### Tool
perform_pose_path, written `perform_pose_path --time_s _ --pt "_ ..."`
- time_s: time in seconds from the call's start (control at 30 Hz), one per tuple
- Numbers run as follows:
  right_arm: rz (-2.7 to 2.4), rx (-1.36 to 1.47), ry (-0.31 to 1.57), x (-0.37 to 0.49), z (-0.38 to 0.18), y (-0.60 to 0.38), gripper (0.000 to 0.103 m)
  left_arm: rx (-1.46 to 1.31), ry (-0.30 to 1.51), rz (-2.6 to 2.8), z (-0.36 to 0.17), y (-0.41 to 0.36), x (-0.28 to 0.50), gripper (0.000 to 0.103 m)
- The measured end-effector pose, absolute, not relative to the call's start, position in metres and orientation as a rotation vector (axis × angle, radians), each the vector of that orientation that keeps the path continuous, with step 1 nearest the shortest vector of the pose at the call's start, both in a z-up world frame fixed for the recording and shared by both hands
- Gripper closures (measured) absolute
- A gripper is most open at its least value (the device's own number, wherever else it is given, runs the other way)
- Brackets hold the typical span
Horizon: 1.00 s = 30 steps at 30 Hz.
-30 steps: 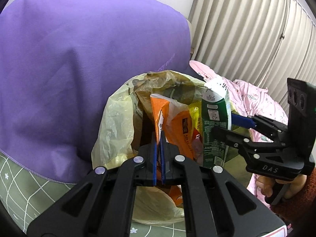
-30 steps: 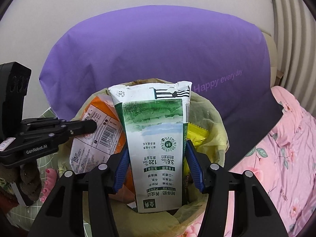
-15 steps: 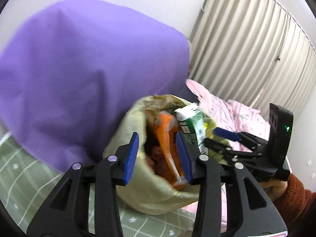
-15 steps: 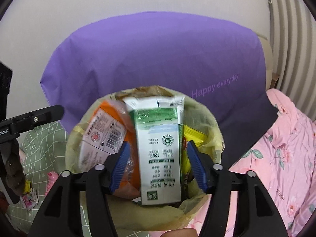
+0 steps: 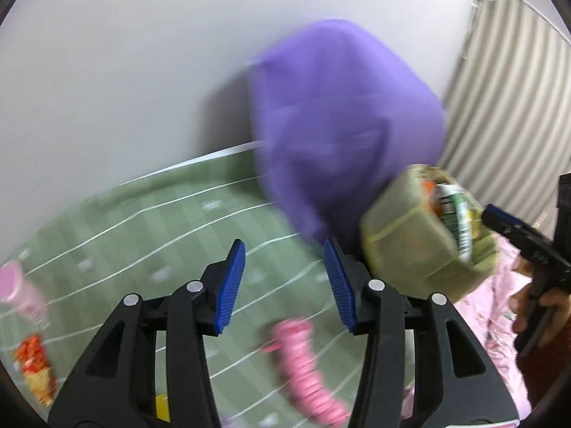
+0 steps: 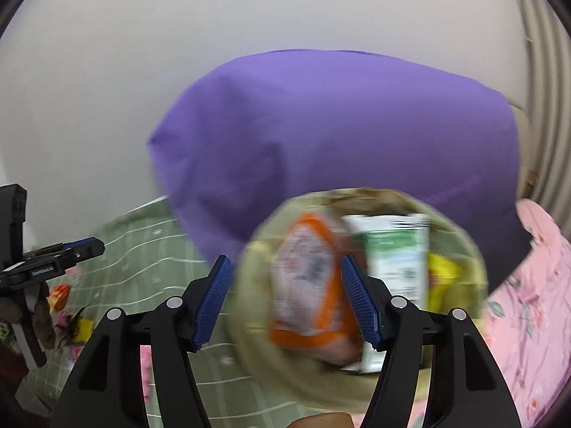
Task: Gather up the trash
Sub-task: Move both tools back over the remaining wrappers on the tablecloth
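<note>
left wrist view shows both grippers, left (image 5: 283, 281) and right (image 6: 285, 303), spread and empty, carton (image 6: 396, 271) in the bag (image 6: 257, 321); next, swing left toward the wrapper (image 5: 35, 371), approaching low

One yellowish trash bag (image 6: 360, 285) holds three visible items: one orange packet (image 6: 307, 281), one green-and-white carton (image 6: 399, 260), one yellow wrapper (image 6: 440, 278). One purple pillow (image 6: 339, 125). One pink caterpillar-like toy (image 5: 307, 363). Two grippers: left gripper (image 5: 284, 283), right gripper (image 6: 285, 303).
</note>
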State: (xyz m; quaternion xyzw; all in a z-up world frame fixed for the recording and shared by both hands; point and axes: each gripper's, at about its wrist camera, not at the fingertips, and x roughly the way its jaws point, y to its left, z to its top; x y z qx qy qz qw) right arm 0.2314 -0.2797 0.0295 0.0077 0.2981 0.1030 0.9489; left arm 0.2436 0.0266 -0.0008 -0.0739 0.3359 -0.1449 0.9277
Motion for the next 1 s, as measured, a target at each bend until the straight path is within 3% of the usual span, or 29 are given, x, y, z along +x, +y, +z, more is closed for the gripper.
perform_pose_path --time_s 0.47,1.0 --pt "0.62 -0.135 0.776 0.222 -0.036 -0.122 0.043 -0.296 0.717 0.145 -0.044 0.208 0.154 0.058" --pt "1.006 -0.506 0.901 0.161 -0.109 -0.009 0.043 -0.368 0.782 0.212 -0.081 0.234 0.103 0.058"
